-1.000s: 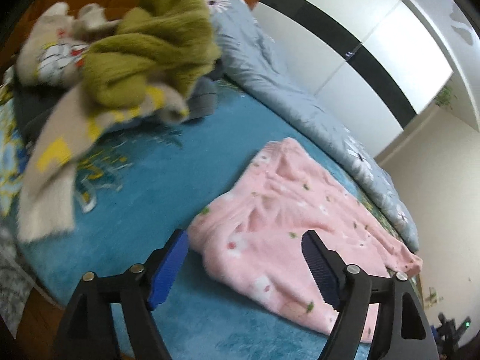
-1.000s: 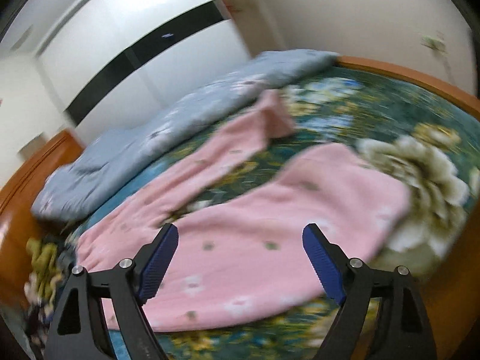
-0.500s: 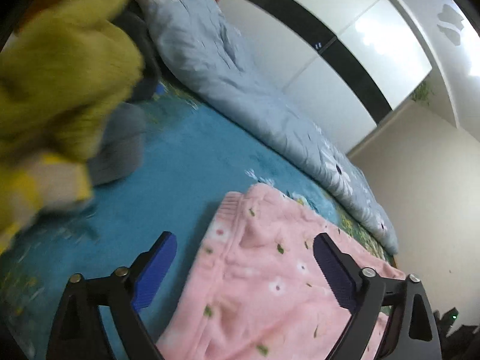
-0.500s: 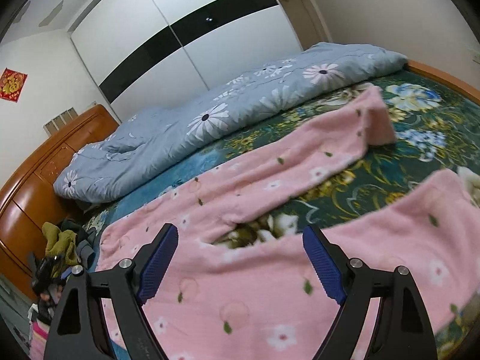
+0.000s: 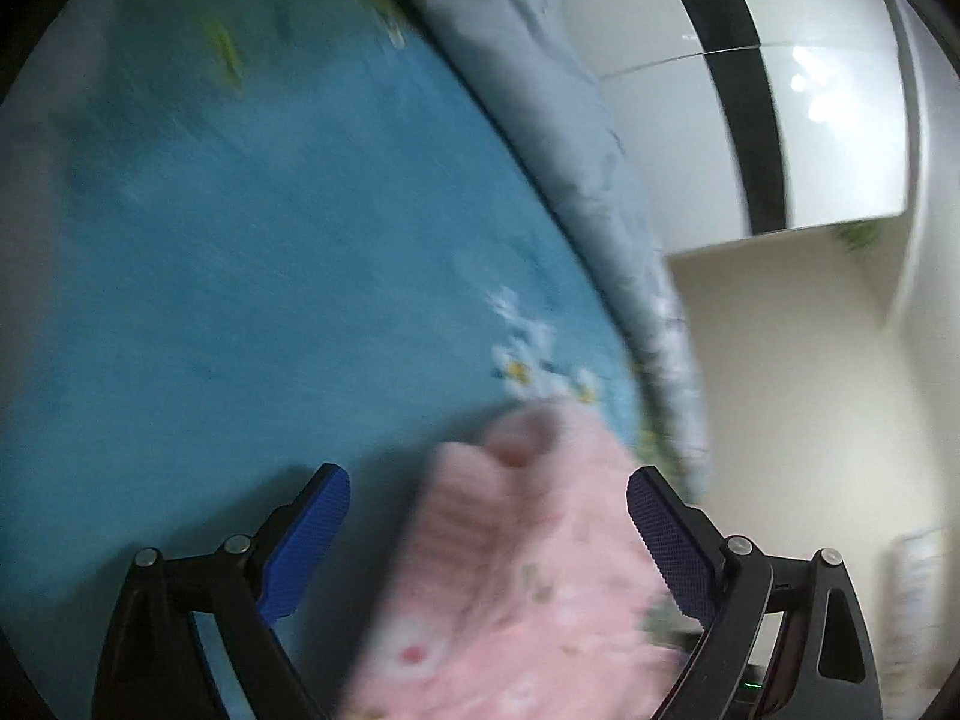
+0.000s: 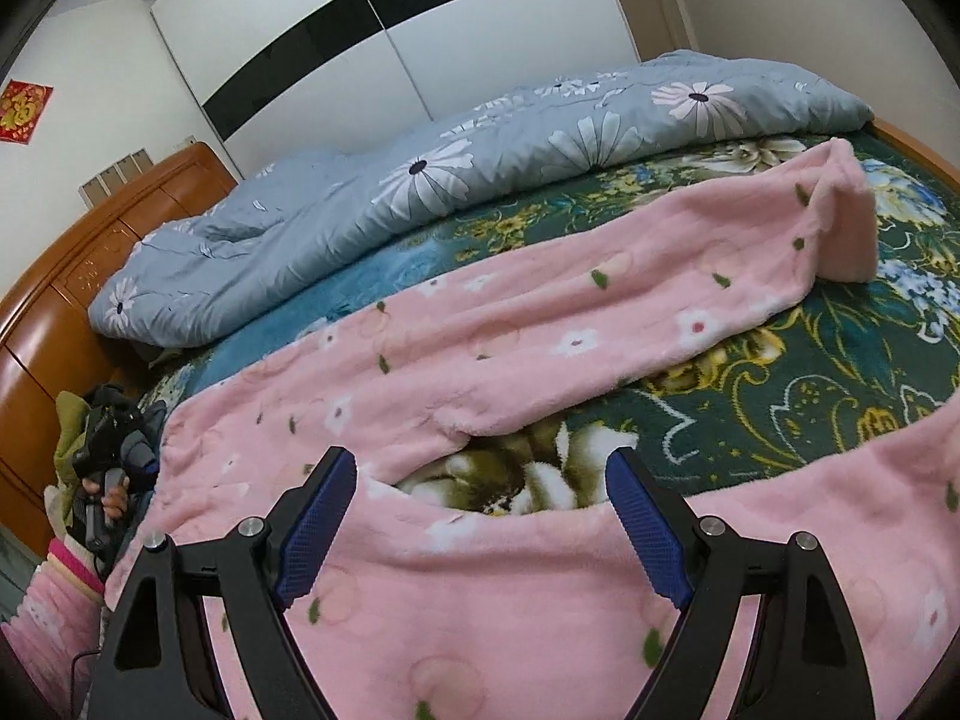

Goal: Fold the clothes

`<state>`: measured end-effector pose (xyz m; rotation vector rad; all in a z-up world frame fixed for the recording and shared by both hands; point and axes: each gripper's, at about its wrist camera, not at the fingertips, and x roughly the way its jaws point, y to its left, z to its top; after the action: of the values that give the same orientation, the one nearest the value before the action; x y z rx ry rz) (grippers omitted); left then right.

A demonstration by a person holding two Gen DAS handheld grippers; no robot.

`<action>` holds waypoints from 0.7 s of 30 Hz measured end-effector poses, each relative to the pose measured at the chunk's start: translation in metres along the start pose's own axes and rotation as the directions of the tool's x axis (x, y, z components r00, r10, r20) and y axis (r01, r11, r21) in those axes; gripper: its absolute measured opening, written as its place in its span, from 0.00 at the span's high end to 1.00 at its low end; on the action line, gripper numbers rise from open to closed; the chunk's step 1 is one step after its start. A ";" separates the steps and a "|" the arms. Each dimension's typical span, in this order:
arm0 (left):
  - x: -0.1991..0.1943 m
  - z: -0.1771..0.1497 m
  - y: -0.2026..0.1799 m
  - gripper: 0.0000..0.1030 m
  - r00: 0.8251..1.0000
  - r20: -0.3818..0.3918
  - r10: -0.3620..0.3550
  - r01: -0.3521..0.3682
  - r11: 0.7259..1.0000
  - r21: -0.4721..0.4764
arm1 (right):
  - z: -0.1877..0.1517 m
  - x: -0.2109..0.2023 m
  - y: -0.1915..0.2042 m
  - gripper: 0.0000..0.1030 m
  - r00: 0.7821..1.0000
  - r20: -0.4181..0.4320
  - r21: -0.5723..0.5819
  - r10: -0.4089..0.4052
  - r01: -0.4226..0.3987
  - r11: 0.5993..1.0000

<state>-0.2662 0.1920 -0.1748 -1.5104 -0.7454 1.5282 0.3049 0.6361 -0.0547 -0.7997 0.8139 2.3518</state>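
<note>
Pink trousers (image 6: 540,324) lie spread on the bed (image 6: 840,372) under the wide-open, empty right gripper (image 6: 480,516); only this view shows both legs and the grey quilt (image 6: 480,168). The left gripper (image 5: 486,528), jaws just widened, now hovers over the blurred waistband; the clothes pile has left its view.

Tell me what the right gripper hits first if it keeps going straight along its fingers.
Probably the pink pajama pants spread on the bed: the open right gripper points down at their crotch, though depth is hard to judge.
</note>
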 end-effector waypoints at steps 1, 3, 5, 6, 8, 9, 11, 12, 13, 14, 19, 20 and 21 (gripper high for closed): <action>0.006 0.002 0.002 0.08 0.999 -0.028 -0.036 0.035 0.999 -0.021 | 0.000 0.003 -0.001 0.16 1.000 -0.005 0.002 -0.003 0.003 1.000; 0.016 0.003 0.001 0.08 0.993 -0.078 -0.091 0.089 0.996 -0.029 | 0.000 0.007 -0.002 0.16 1.000 -0.016 0.006 -0.007 0.007 1.000; 0.020 -0.002 -0.006 0.09 0.978 -0.112 -0.178 0.174 0.984 -0.046 | -0.001 0.010 -0.003 0.16 0.999 -0.031 0.004 -0.008 0.009 1.000; 0.020 -0.007 -0.013 0.11 0.969 -0.121 -0.216 0.214 0.976 -0.035 | -0.001 0.011 -0.003 0.16 0.999 -0.037 0.000 -0.010 0.010 1.000; 0.016 -0.018 -0.032 0.15 0.959 -0.132 -0.252 0.258 0.966 0.032 | -0.003 0.012 -0.002 0.16 0.999 -0.044 -0.009 -0.016 0.015 1.000; 0.014 -0.023 -0.041 0.18 0.956 -0.137 -0.261 0.272 0.960 0.068 | -0.003 0.012 -0.003 0.16 0.999 -0.045 -0.010 -0.016 0.016 1.000; 0.015 -0.035 -0.057 0.28 0.961 -0.159 -0.226 0.247 0.961 0.127 | -0.003 0.011 -0.004 0.16 0.999 -0.044 -0.010 -0.016 0.015 1.000; 0.019 -0.040 -0.062 0.42 0.969 -0.170 -0.180 0.206 0.967 0.152 | -0.002 0.012 -0.005 0.16 0.999 -0.044 -0.012 -0.020 0.020 1.000; 0.026 -0.043 -0.066 0.61 0.976 -0.181 -0.118 0.150 0.973 0.174 | 0.000 0.013 -0.005 0.16 0.999 -0.045 -0.015 -0.027 0.027 1.000; 0.032 -0.047 -0.070 0.70 0.980 -0.190 -0.057 0.095 0.976 0.196 | 0.002 0.014 -0.006 0.16 0.998 -0.045 -0.018 -0.034 0.033 0.999; 0.056 -0.062 -0.069 0.90 0.973 -0.103 0.208 -0.178 0.954 0.241 | 0.012 0.020 -0.012 0.16 0.999 -0.033 0.013 -0.031 0.031 0.999; 0.052 -0.062 -0.068 0.91 0.972 -0.060 0.228 -0.205 0.945 0.256 | 0.013 0.021 -0.012 0.16 0.999 -0.033 0.016 -0.026 0.027 1.000; 0.044 -0.062 -0.073 0.92 0.970 -0.003 0.244 -0.233 0.933 0.274 | 0.014 0.021 -0.013 0.16 0.999 -0.032 0.013 -0.027 0.027 1.000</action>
<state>-0.1903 0.2558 -0.1385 -1.4546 -0.3194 1.6984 0.2935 0.6605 -0.0647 -0.8400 0.8261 2.3134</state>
